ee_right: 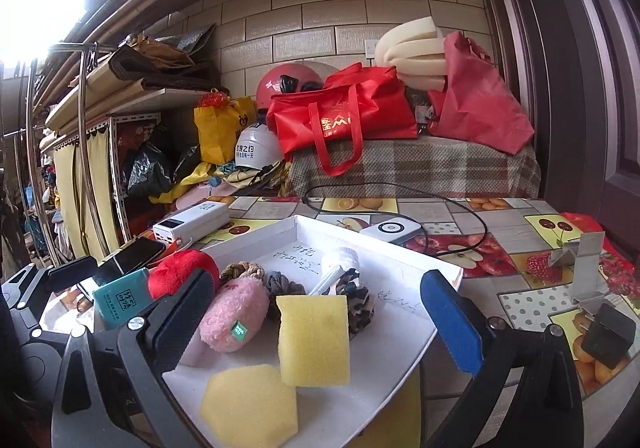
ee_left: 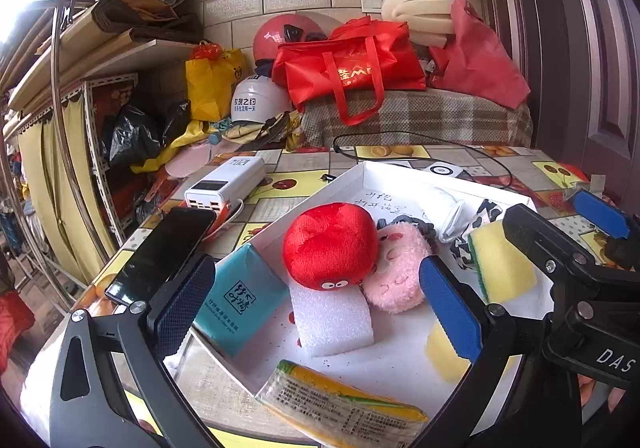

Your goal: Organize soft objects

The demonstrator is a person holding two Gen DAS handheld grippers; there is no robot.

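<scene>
Left hand-held gripper (ee_left: 316, 308): its jaws are spread wide, with nothing in them. It hangs over the near side of the tray.
Right hand-held gripper (ee_right: 316, 318): spread wide too, holding nothing. It hangs over the yellow sponges.
Snack pack (ee_left: 340, 404): a flat wrapped pack lying at the near edge of the tray.
Hexagon sponge (ee_right: 250, 402): yellow and flat, close to the right hand-held gripper.
Square sponge (ee_right: 314, 340): yellow, standing up just behind the hexagon one and touching it.
White foam block (ee_left: 334, 322): lies in the tray, with the red plush toy (ee_left: 330, 244) sitting on its far end.
Pink plush toy (ee_left: 398, 272): pressed against the red one on its right.
Tissue pack (ee_left: 240, 300): teal, leaning on the tray's left wall.
Hair ties (ee_right: 282, 284): small cloth rings farther back, near a white tube (ee_right: 338, 260).
Tray (ee_left: 348, 178): a white box lid on the surface (ee_left: 508, 164). The soft things are all inside it.
Phone (ee_left: 160, 252) and power bank (ee_left: 226, 184): hard things to the left, outside the tray.
Step now: both hands look free, so it seems time to pick the next soft thing, or finish.
How to do it well: come down over one toy only, squeeze gently in the middle, and do not bump the standing sponge.
</scene>
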